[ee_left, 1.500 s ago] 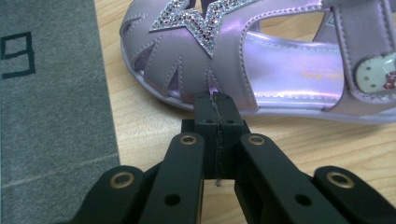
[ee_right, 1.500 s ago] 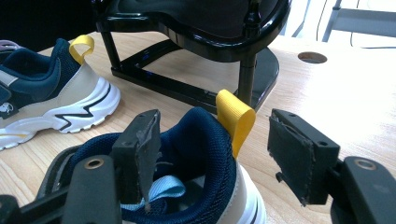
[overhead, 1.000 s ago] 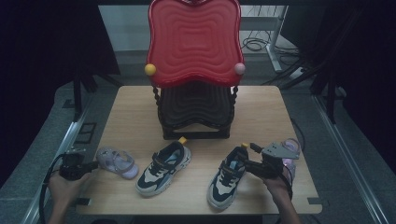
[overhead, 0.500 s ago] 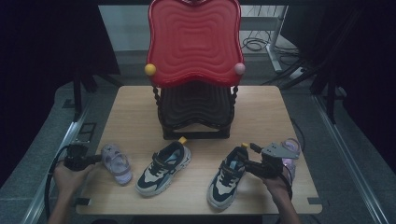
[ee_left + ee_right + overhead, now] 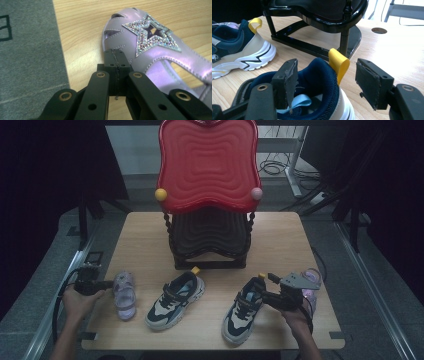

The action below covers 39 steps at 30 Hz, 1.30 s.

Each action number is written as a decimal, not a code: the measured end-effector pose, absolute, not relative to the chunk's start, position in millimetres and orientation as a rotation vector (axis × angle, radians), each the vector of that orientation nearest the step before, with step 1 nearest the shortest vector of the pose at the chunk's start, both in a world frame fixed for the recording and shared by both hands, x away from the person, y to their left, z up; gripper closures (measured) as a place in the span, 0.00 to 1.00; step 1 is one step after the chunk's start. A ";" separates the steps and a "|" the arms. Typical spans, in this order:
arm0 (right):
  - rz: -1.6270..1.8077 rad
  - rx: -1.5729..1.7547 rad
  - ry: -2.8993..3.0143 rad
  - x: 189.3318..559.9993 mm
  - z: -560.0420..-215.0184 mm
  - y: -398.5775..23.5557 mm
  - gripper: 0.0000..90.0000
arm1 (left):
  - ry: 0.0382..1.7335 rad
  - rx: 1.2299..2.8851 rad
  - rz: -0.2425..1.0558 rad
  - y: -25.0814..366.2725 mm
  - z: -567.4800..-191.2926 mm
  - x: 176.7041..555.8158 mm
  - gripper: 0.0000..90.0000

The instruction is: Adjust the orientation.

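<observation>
Resting at the left edge of a pale wooden table [image 5: 150,230], the left gripper [image 5: 102,284] has its black jaws pressed together with nothing between them, their tips touching the side of a shiny lilac sandal with a glittery star [image 5: 150,50]. To its right lies a navy, cream and white sneaker with a yellow heel loop [image 5: 175,300], behind it a red wavy-topped chair on a black frame [image 5: 207,165]. Further right, the right gripper [image 5: 324,82] has its jaws spread, straddling the heel collar of a matching second sneaker [image 5: 243,310], one jaw inside its opening. A second lilac sandal [image 5: 311,287] lies at the right edge.
</observation>
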State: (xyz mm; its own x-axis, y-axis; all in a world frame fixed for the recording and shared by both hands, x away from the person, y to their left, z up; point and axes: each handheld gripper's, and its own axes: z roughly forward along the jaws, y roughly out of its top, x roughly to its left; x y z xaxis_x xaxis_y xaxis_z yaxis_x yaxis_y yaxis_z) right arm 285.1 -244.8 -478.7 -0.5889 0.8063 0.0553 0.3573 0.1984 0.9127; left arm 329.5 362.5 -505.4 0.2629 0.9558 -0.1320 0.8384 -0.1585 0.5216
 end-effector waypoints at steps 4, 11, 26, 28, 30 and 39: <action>1.371 1.078 2.045 284.6 -478.2 -243.5 0.39 | 1.615 2.062 0.308 357.6 -504.8 340.0 1.00; 1.372 1.085 2.039 284.5 -477.8 -245.3 0.39 | 1.580 2.130 0.291 347.3 -501.9 355.7 1.00; 1.381 1.092 2.029 285.8 -476.7 -247.9 0.39 | 1.546 2.085 0.298 342.6 -495.3 361.2 0.87; 1.380 1.096 2.027 286.8 -476.5 -248.6 0.39 | 1.531 2.024 0.351 344.2 -484.8 353.8 0.79; 1.380 1.102 2.026 287.5 -476.9 -248.6 0.39 | 1.487 1.959 0.395 343.6 -469.2 344.6 0.70; 1.375 1.112 2.020 285.8 -472.8 -251.4 0.39 | 1.301 1.854 0.464 318.7 -426.6 311.9 0.56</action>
